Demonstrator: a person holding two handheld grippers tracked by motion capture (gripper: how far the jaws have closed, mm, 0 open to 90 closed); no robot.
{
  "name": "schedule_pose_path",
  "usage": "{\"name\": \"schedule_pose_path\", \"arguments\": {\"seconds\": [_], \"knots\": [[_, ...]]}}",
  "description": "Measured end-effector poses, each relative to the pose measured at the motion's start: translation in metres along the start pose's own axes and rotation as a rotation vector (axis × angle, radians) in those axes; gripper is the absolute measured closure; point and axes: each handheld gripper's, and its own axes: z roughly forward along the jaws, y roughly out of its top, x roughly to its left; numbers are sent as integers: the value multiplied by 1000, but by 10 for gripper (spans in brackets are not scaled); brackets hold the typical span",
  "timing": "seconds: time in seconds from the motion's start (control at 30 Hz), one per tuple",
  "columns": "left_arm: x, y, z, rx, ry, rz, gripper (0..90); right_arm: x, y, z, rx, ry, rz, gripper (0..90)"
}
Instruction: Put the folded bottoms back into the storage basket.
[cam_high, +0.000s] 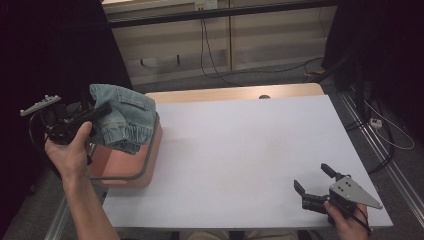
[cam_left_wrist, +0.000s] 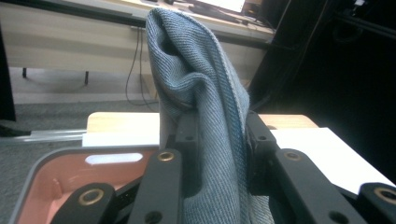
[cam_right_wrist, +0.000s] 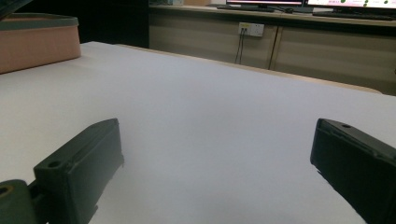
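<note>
A bundle of blue denim cloth hangs over the salmon-pink bin at the table's left edge. My left gripper is shut on the denim cloth, which rises in a fold between its black jaws, above the bin's inside. My right gripper rests near the front right of the white table. In the right gripper view its jaws stand wide apart and open, with nothing between them but bare tabletop.
The pink bin shows at the far left of the right gripper view. A wooden strip runs along the table's far edge. Cables lie on the floor beyond the table and to its right, by a metal rail.
</note>
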Motion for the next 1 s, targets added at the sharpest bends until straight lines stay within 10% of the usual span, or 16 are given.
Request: {"name": "schedule_pose_path", "arguments": {"seconds": [0.47,1.0], "knots": [[20,-9,7,59,87,-19,725,0,0,0,0,1,2,19],[45,-25,24,144,96,-71,725,0,0,0,0,1,1,19]]}}
